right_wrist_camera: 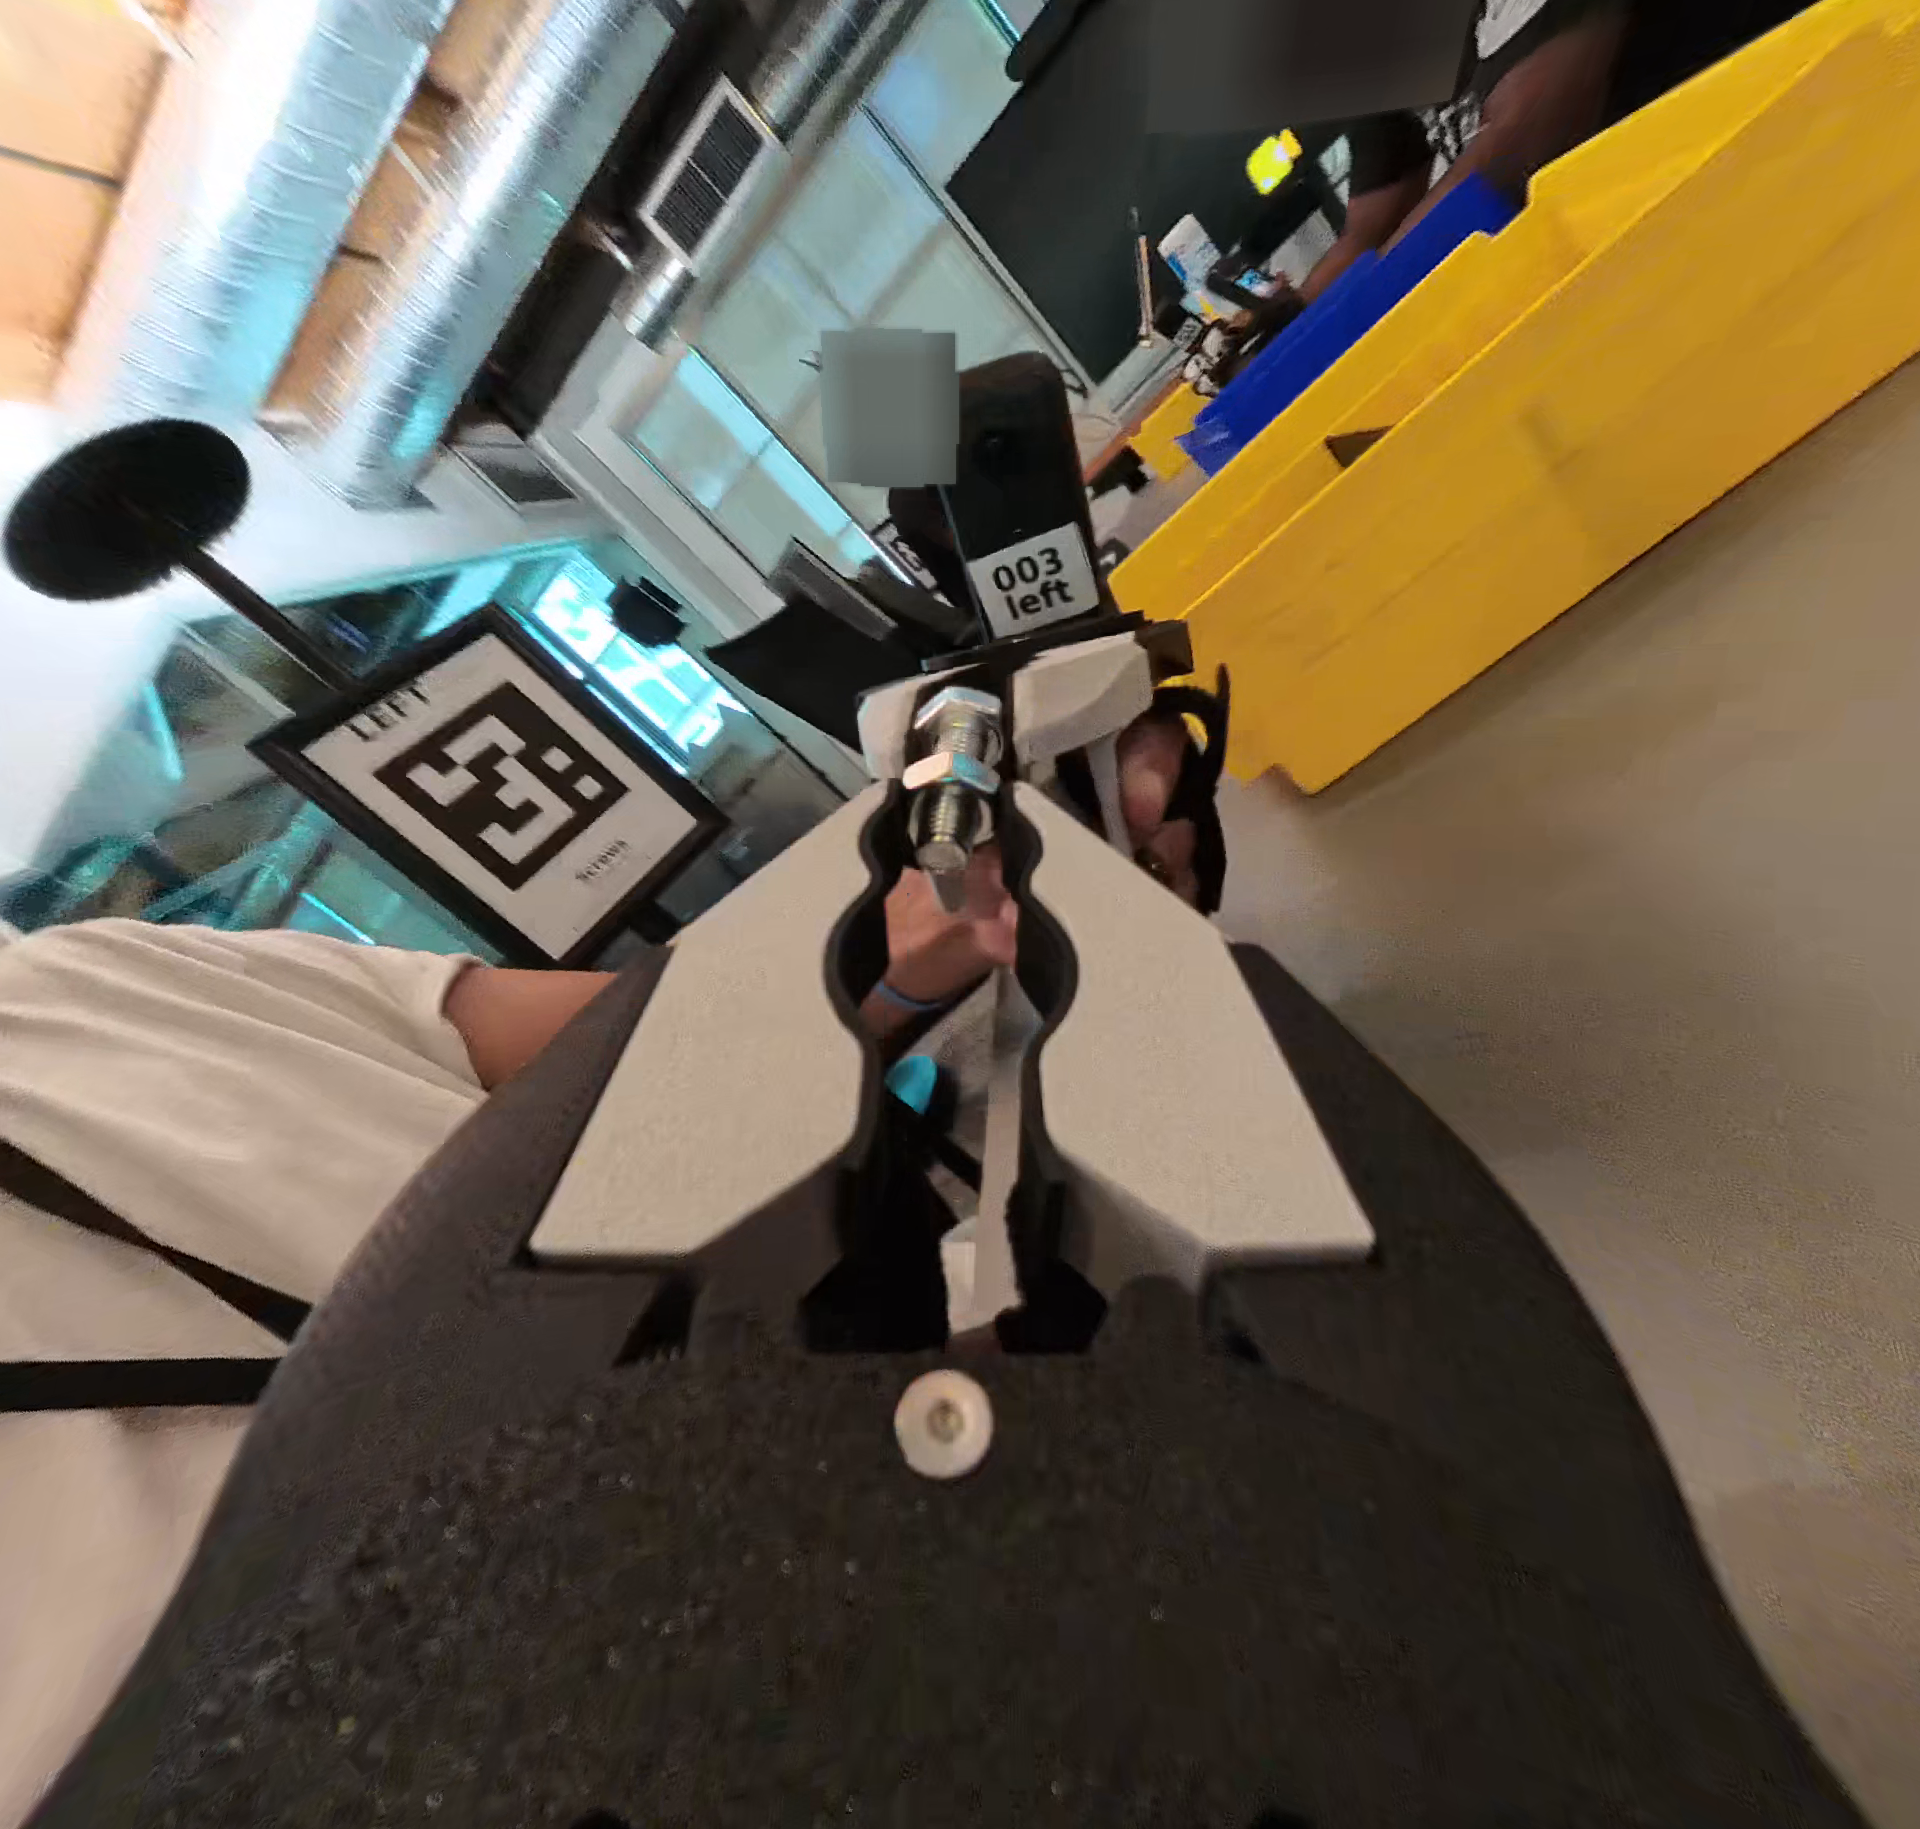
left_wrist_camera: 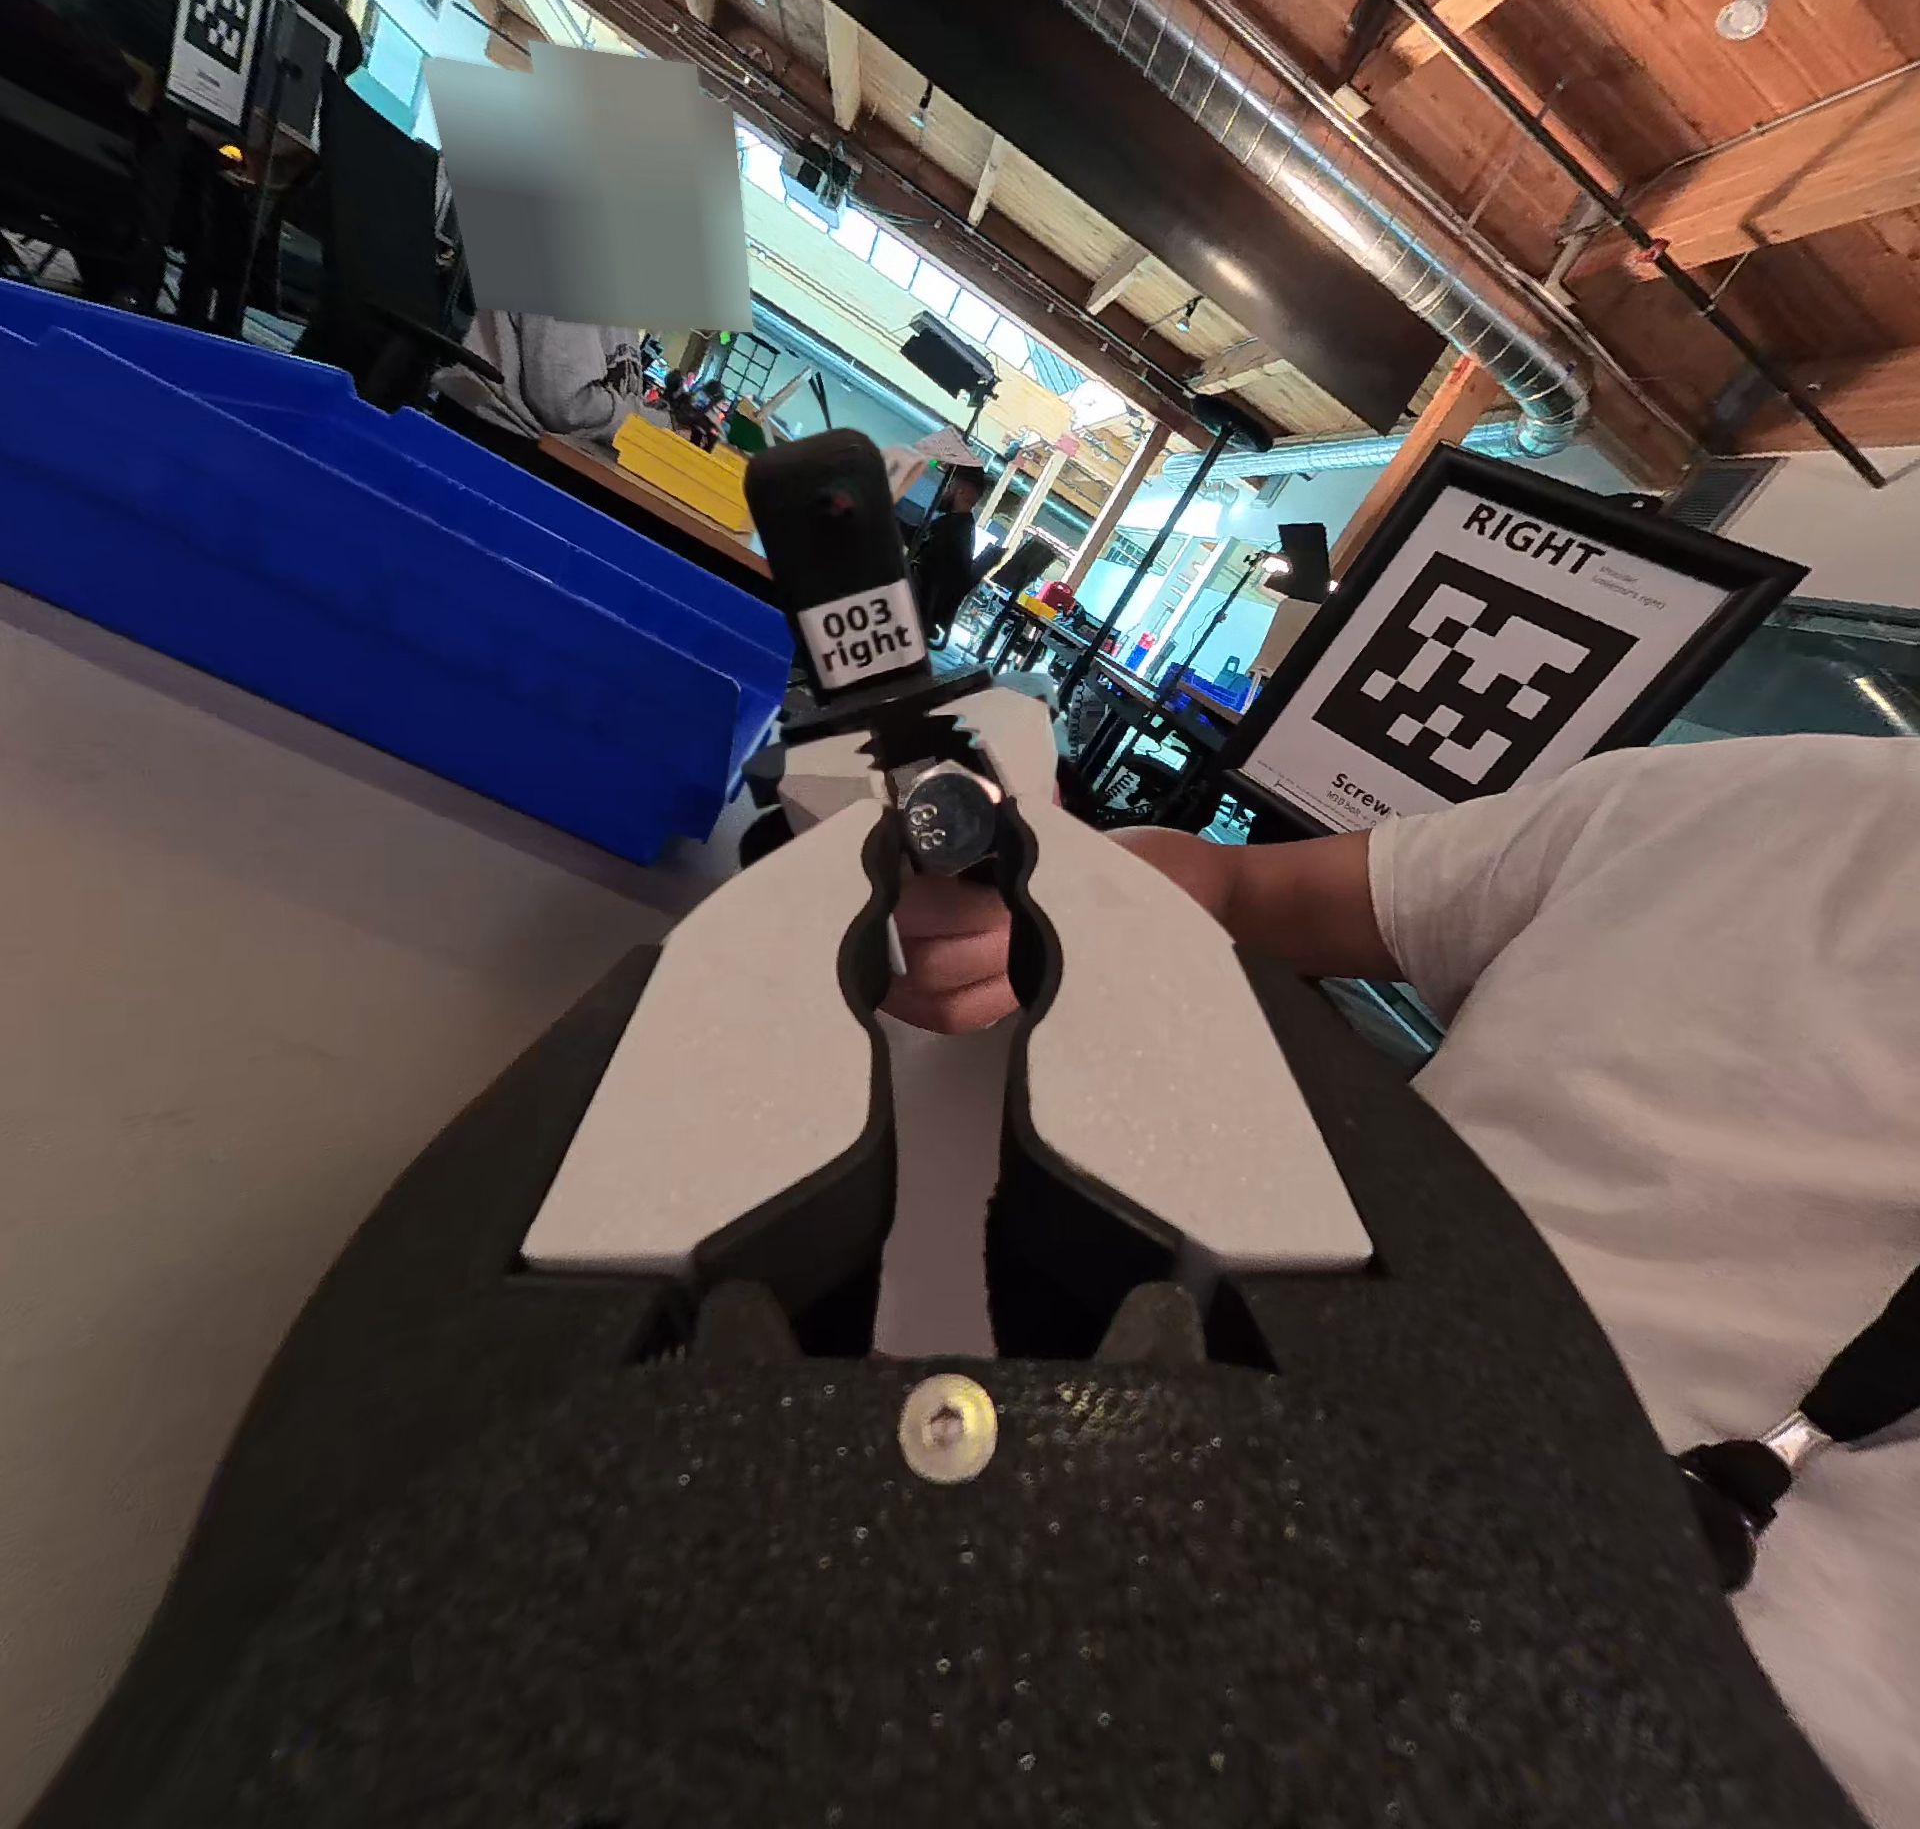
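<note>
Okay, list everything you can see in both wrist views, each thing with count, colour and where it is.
Bolt: one, silver, hex head between the left hand-held gripper's tips.
Nut: one, silver, threaded on the bolt's shank, at the right hand-held gripper's tips.
Blue bins: stacked, left view's table, left side.
Yellow bins: stacked, right view's table, right side.
Framed marker signs: two, black and white, one standing in each view.
Table: one, beige.
Left hand-held gripper: grey fingers, shut on the bolt head.
Right hand-held gripper: grey fingers, shut on the nut.
</note>
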Demonstrator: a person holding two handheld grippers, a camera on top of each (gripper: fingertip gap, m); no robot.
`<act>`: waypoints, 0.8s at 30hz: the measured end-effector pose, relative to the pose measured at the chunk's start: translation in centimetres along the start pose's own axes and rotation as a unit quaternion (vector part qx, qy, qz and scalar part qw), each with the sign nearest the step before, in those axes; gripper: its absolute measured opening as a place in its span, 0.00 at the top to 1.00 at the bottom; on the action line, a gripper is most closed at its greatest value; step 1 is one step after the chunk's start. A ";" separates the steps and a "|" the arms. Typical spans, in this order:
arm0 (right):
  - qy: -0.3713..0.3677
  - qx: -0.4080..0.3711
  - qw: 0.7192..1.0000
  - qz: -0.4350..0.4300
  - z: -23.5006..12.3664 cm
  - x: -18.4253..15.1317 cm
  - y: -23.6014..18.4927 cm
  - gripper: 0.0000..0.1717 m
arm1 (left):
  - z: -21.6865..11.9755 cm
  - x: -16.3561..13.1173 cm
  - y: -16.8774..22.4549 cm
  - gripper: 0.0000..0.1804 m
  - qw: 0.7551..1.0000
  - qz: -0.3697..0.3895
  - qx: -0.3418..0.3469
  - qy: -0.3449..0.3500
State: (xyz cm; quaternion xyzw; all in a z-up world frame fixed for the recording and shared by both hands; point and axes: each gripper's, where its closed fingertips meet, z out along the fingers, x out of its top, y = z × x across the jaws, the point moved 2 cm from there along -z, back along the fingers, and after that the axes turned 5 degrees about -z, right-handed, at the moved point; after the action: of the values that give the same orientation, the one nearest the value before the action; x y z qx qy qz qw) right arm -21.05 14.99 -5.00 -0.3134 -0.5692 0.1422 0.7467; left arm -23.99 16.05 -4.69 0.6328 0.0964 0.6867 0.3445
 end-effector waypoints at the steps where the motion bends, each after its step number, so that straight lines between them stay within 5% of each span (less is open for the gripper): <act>1: 0.011 0.007 1.000 0.001 0.0 0.1 0.0 0.88 | 0.0 0.0 0.0 0.90 1.000 -0.001 0.000 0.001; 3: 0.031 0.005 0.999 -0.026 -0.3 0.6 -0.2 0.80 | -0.2 0.2 -0.1 0.91 1.000 -0.004 0.001 0.007; 8: -0.031 -0.081 0.984 -0.158 -1.3 0.1 0.9 0.83 | -0.6 0.5 -0.4 0.91 1.000 0.000 0.010 0.013; 24: -0.062 -0.077 0.985 -0.141 -1.7 0.1 0.9 0.95 | -0.6 -0.4 -1.0 0.90 0.999 0.024 0.033 -0.021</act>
State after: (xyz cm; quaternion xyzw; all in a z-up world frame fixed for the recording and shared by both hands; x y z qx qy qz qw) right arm -19.29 15.24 -5.75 -0.2767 -0.6622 0.0103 0.6963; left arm -24.19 16.71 -5.69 0.6599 0.0965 0.6781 0.3089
